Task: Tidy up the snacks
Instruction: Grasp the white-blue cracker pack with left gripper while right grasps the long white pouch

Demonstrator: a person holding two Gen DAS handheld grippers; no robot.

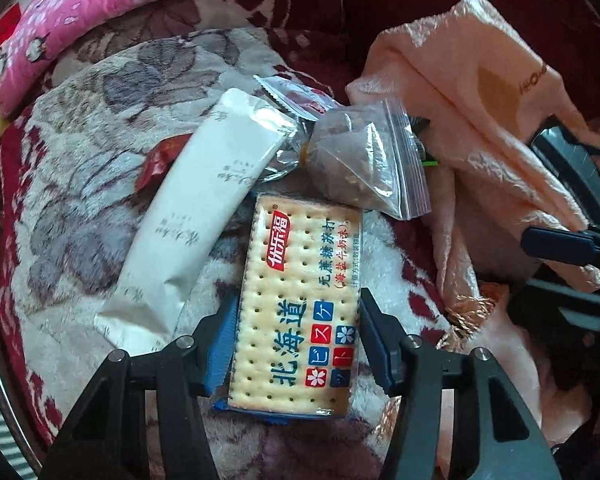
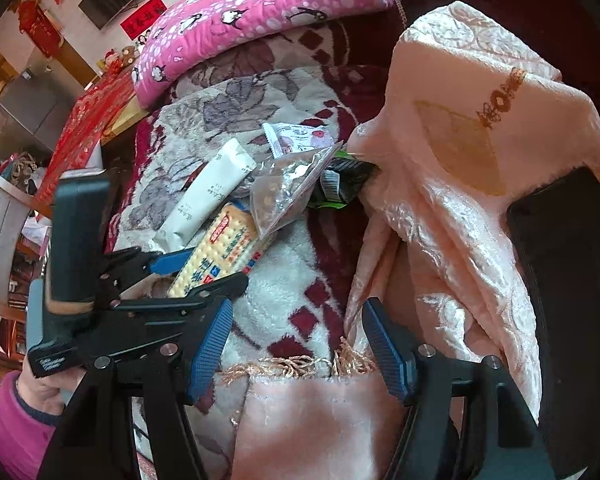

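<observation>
The left gripper (image 1: 296, 344) pinches the near end of the soda cracker packet (image 1: 300, 300) lying on the floral fleece blanket (image 1: 80, 184) beside a white sachet (image 1: 204, 200) and a zip bag (image 1: 364, 168), while the right gripper (image 2: 296, 344) hangs spread over the peach satin cloth (image 2: 460, 208).

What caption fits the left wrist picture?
Left gripper fingers straddling a cracker packet beside a white pouch on a floral blanket.

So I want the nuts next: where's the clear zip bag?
Clear zip bag lies on the blanket, just beyond the cracker packet, between the white sachet and peach cloth.
</observation>
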